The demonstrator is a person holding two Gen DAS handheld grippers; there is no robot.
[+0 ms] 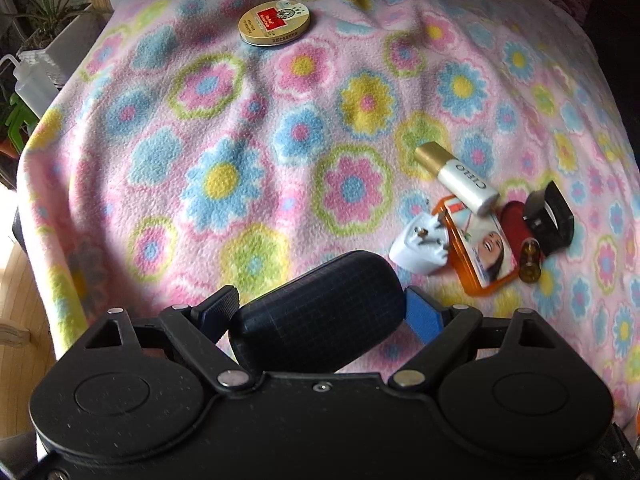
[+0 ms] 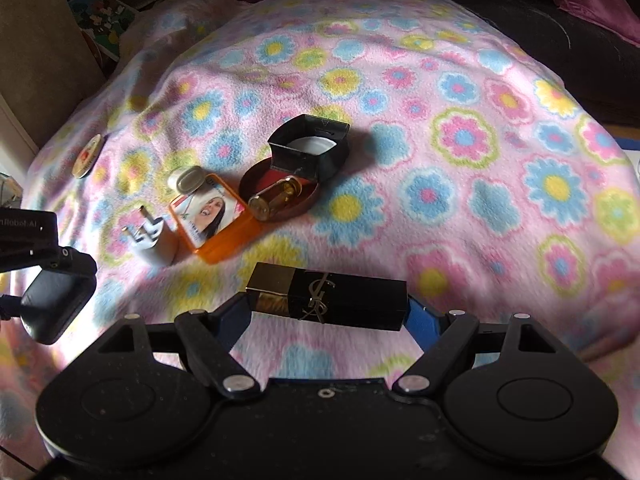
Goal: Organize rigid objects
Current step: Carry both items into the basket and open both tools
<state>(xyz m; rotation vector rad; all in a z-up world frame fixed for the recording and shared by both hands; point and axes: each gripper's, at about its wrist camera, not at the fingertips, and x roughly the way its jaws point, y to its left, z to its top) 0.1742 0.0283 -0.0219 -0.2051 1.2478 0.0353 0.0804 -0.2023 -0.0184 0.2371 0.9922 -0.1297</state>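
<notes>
- While both claws hang over the flowered fleece blanket (image 1: 248,128), each has an object clamped between its pads.
- Left claw (image 1: 320,312): closed on a dark, rounded, grid-textured case (image 1: 320,312), which sits tilted between the jaws, above the blanket's near edge.
- Right claw (image 2: 328,300): closed on a black lipstick tube with a gold band (image 2: 332,296), lying crosswise and gripped by its two ends.
- Cluster near the blanket's middle, as the right wrist view shows it: white plug adapter (image 2: 150,240), orange box with a smiling-face label (image 2: 212,216), white roll-on bottle with gold cap (image 1: 456,178), red oval dish (image 2: 280,190) with a small amber vial (image 2: 276,196) in it, and a black square container (image 2: 310,146) touching the dish.
- Round gold tin with a red label (image 1: 275,22): well apart from the cluster, toward the blanket's far edge in the left wrist view.
</notes>
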